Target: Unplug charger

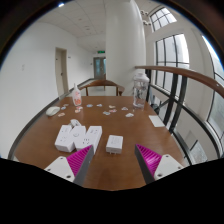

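Room: white walls are enclosing an office-like space, with a door [62,70] standing at the far left and tall windows [170,55] running along the right.
Surface: a brown wooden table [120,125] is stretching away from the gripper toward the far wall.
Gripper: the gripper [113,160] is hovering low over the near end of the table, its pink pads [148,157] standing wide apart and grasping nothing.
Charger: a small white charger [114,144] is sitting on the table just ahead of the fingers, between them but touching neither.
Near left: several white blocks [78,138], probably adapters or power strips, are lying side by side left of the charger.
Far table: a clear bottle [140,90] is standing upright at the far middle, a pink cup [77,98] is standing at the far left, and small white cards [112,110] are lying scattered between them.
Chairs: chair backs [100,86] are showing beyond the far edge.
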